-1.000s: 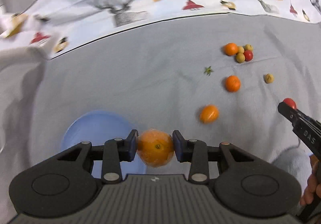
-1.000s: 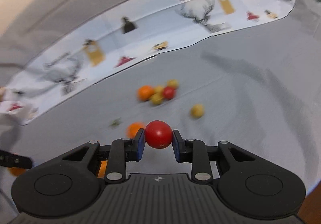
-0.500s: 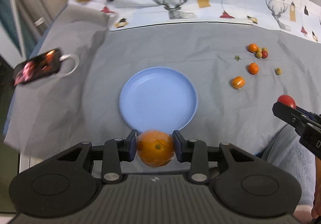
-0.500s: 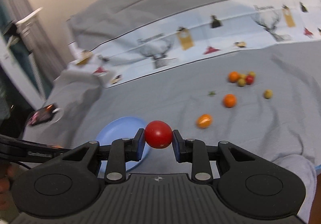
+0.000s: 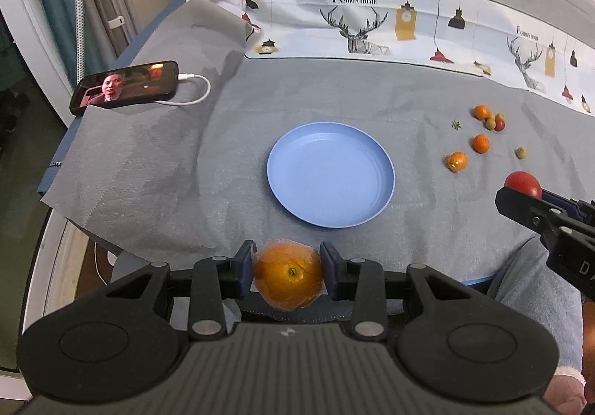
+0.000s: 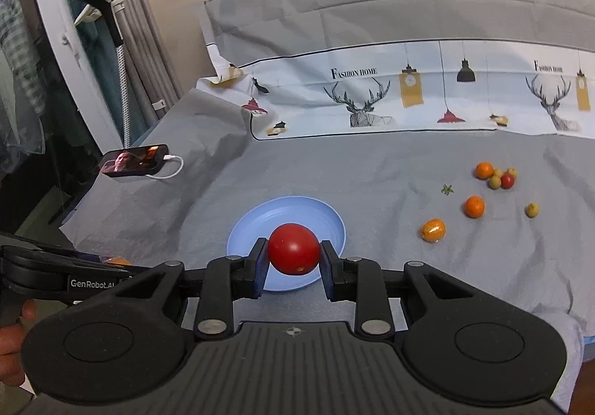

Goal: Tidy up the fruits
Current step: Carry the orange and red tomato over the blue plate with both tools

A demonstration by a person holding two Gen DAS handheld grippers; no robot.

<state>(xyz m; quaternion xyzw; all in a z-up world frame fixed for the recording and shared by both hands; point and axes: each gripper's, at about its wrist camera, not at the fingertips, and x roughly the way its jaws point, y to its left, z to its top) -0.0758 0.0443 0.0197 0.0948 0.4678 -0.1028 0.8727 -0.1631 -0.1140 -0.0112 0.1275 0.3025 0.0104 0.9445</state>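
Observation:
My left gripper [image 5: 288,275] is shut on an orange [image 5: 288,281], held above the bed's near edge, just short of the empty blue plate [image 5: 331,175]. My right gripper [image 6: 293,266] is shut on a red tomato [image 6: 293,253], which hangs in front of the blue plate [image 6: 245,229]. In the left wrist view the right gripper [image 5: 520,192] enters from the right with the tomato [image 5: 524,182]. Several small fruits lie loose on the grey cloth at the right: mandarins [image 5: 456,161] [image 5: 481,143] [image 6: 433,229] and a cluster [image 5: 491,119] [image 6: 498,175] of orange, green and red ones.
A phone [image 5: 124,86] with a white cable lies at the bed's left corner. A printed deer pillowcase [image 5: 372,28] runs along the back. A small green stem [image 5: 456,125] and a lone green fruit [image 5: 520,153] lie near the cluster. Curtains and a clip stand [image 6: 111,6] are at left.
Both grippers have pulled back and up from the fruit pile toward the left, each keeping its fruit. The plate and phone have come fully into view.

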